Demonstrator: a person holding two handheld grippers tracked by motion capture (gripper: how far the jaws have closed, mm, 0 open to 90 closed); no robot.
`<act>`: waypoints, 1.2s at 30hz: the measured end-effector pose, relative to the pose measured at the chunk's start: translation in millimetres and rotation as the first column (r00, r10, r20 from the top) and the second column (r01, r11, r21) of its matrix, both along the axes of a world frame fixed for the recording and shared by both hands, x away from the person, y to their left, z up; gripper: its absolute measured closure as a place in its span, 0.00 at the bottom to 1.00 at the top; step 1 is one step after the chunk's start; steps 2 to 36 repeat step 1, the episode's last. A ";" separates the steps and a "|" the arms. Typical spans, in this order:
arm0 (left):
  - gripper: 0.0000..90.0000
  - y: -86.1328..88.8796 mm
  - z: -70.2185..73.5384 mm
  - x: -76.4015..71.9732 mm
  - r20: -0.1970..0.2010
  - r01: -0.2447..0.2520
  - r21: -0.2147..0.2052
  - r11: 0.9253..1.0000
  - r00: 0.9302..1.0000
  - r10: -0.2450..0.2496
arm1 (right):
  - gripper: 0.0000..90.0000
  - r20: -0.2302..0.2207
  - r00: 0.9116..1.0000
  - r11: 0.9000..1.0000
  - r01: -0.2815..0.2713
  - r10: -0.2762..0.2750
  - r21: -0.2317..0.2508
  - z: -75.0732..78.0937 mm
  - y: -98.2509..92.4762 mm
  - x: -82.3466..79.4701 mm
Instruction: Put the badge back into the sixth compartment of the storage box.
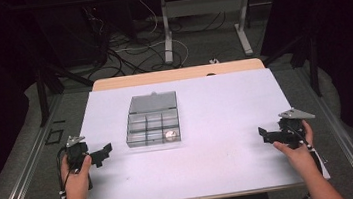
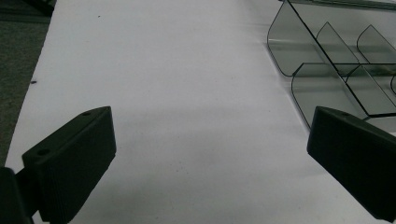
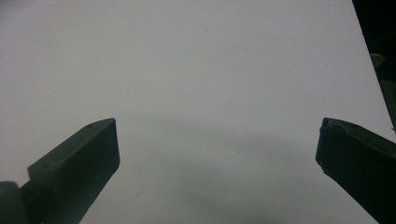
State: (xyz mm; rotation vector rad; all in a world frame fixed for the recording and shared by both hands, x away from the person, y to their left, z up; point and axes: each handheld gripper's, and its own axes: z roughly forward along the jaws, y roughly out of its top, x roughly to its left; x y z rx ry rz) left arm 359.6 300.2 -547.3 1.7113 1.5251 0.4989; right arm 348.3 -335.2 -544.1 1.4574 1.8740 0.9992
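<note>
One clear plastic compartment box [image 1: 153, 126] sits on the white desk [image 1: 222, 164], a little left of the middle and nearer the far edge than the near one. Its lid [image 1: 152, 102] is open and lies back flat toward the far edge. The box is smoky grey and see-through, split by thin dividers into what look like six compartments in two rows of three. One small round, pale object [image 1: 170, 135] lies in the near right compartment; what it is cannot be told. Two grippers are held by two hands. The left gripper [image 1: 101, 155] hovers near the desk's left edge, just beside the box's near left corner but apart from it, jaws spread wide and holding nothing. In the left gripper view the box's rounded dividers [image 2: 343, 70] show beyond the jaws at the upper right. The right gripper [image 1: 265, 135] is close to the desk's right edge, well apart from the box, jaws likewise wide and empty, with bare white desk [image 3: 201, 70] between them in the right gripper view.
</note>
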 end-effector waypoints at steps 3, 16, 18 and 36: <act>0.02 -0.2 -0.3 0.2 0.004 -0.002 0.000 1.000 1.000 0.002 | 0.00 -0.001 1.000 1.000 -0.001 0.001 0.001 -0.1 -0.1 0.2; 0.02 -0.2 -0.3 0.2 0.004 -0.002 0.000 1.000 1.000 0.002 | 0.00 -0.001 1.000 1.000 -0.001 0.001 0.001 -0.1 -0.1 0.2; 0.02 -0.2 -0.3 0.2 0.004 -0.002 0.000 1.000 1.000 0.002 | 0.00 -0.001 1.000 1.000 -0.001 0.001 0.001 -0.1 -0.1 0.2; 0.02 -0.2 -0.3 0.2 0.004 -0.002 0.000 1.000 1.000 0.002 | 0.00 -0.001 1.000 1.000 -0.001 0.001 0.001 -0.1 -0.1 0.2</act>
